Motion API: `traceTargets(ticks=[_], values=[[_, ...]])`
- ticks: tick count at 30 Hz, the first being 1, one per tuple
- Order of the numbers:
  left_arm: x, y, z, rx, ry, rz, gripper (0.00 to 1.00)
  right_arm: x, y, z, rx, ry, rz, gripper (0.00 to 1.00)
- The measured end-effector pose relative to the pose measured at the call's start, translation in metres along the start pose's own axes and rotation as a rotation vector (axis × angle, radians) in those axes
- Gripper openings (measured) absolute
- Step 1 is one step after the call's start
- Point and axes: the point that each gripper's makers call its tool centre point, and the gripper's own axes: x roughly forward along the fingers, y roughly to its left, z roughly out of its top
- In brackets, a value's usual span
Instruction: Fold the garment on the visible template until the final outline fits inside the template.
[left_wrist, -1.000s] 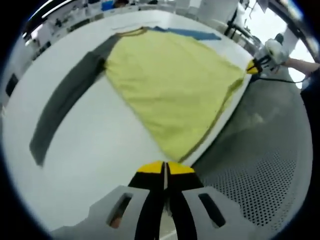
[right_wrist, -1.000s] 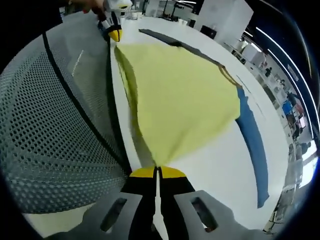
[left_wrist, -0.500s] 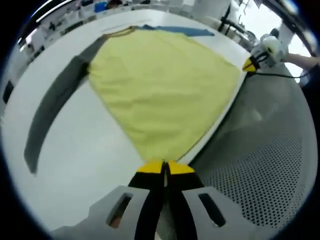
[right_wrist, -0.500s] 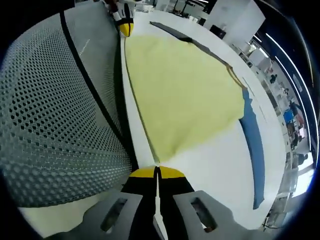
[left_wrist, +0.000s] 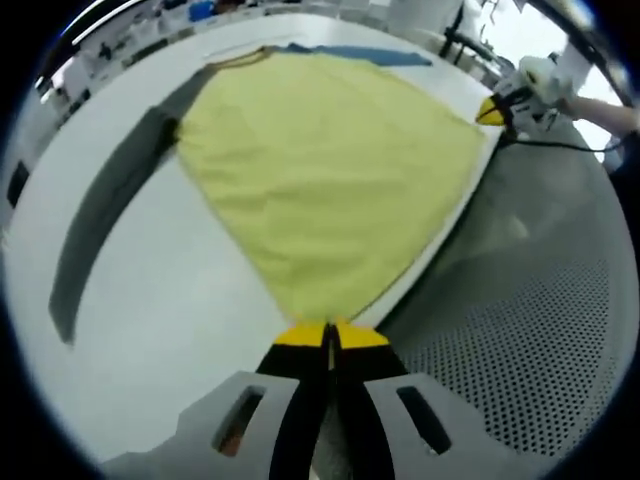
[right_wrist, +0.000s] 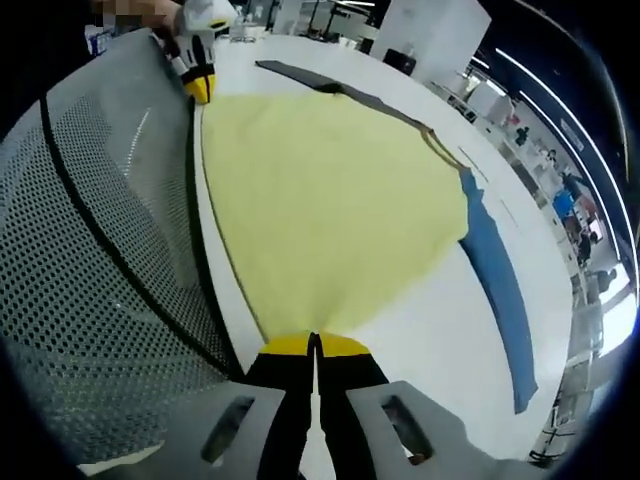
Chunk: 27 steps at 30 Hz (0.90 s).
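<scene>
A yellow shirt (left_wrist: 320, 170) with one dark grey sleeve (left_wrist: 105, 215) and one blue sleeve (left_wrist: 360, 55) lies spread on a white table (left_wrist: 150, 330). My left gripper (left_wrist: 328, 335) is shut on one bottom corner of the shirt at the table's near edge. In the right gripper view the same shirt (right_wrist: 320, 210) stretches away, its blue sleeve (right_wrist: 495, 290) to the right and grey sleeve (right_wrist: 330, 85) at the far end. My right gripper (right_wrist: 313, 345) is shut on the other bottom corner. Each gripper shows far off in the other's view, the right one (left_wrist: 495, 110) and the left one (right_wrist: 198, 88).
A grey perforated mesh surface (left_wrist: 520, 330) runs along the table's near edge, also seen as mesh (right_wrist: 90, 300) in the right gripper view. A black cable (left_wrist: 560, 145) trails from the far gripper. Benches and equipment stand beyond the table (right_wrist: 540, 150).
The hem between the two held corners has been pulled tauter and straighter along the table's edge. The shirt body lies flatter than a second ago.
</scene>
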Motion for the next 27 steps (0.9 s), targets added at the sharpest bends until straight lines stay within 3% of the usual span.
traceTargets(ticks=[7, 14, 18, 23, 27], values=[[0.0, 0.0, 0.001, -0.004, 0.001, 0.003, 0.0, 0.004, 0.012, -0.011, -0.022, 0.034, 0.028, 0.01], [0.001, 0.0, 0.001, -0.012, 0.012, 0.002, 0.0, 0.003, 0.01, -0.011, 0.031, 0.011, 0.023, 0.01], [0.001, 0.0, 0.003, -0.063, 0.014, -0.005, 0.0, 0.003, 0.01, -0.011, 0.055, 0.006, 0.018, 0.01], [-0.006, 0.004, 0.02, -0.135, -0.068, 0.006, 0.04, 0.002, 0.009, -0.011, 0.168, -0.035, 0.011, 0.01], [-0.018, 0.009, 0.052, -0.204, -0.188, 0.003, 0.08, 0.0, 0.006, -0.01, 0.236, -0.061, -0.001, 0.03]])
